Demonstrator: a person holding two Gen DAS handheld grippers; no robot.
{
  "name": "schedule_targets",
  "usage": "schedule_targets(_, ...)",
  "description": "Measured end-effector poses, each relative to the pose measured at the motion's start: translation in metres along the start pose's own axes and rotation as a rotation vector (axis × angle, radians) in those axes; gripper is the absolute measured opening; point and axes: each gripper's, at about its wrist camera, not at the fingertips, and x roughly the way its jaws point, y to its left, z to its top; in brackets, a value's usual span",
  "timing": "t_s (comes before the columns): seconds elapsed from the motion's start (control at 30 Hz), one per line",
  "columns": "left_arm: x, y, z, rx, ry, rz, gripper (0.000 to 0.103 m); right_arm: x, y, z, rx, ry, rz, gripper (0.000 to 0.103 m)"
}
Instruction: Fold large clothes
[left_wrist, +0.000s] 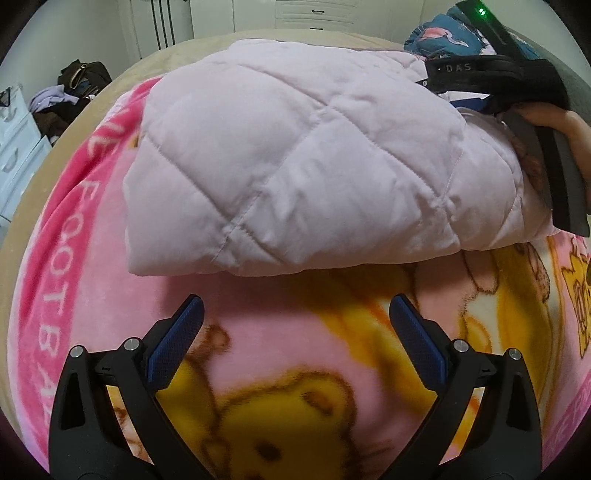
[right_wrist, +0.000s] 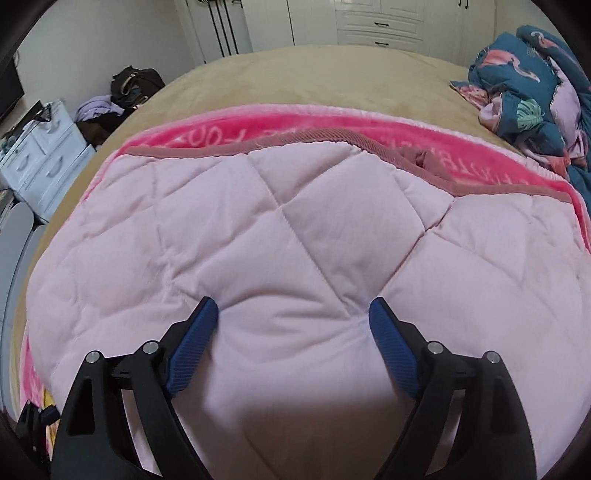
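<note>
While both claws gape empty, left claw (left_wrist: 295, 314) clears the quilted jacket's (left_wrist: 295, 166) near edge, right claw (right_wrist: 293, 314) over it

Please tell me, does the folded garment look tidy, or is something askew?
Mostly tidy. The pale pink quilted jacket lies folded on the pink cartoon fleece blanket. One oddity: its dusty-rose ribbed trim is bunched up at the far edge, not lying flat.
</note>
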Motion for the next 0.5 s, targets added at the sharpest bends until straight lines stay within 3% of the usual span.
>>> schedule_targets(0.1, -0.004, 0.004, -0.003, -0.014, -0.004, -0.003, 0.094, -0.006, 0.001, -0.002, 0.013, -0.013, 0.01, 0.083)
schedule_targets(0.23, -0.011, 0.007, -0.003, -0.012, -0.014, -0.004, 0.094, -0.051, -0.018, -0.019, 0.073, -0.101, 0.151, 0.083)
schedule_targets(0.3, -0.013, 0.005, -0.001, -0.002, -0.016, 0.009, 0.094, -0.077, -0.031, -0.033, 0.086, -0.139, 0.174, 0.086)
schedule_targets(0.5, -0.025, -0.001, 0.002, -0.023, -0.03, 0.013, 0.094, -0.15, -0.09, -0.107, 0.134, -0.247, 0.137, 0.096)
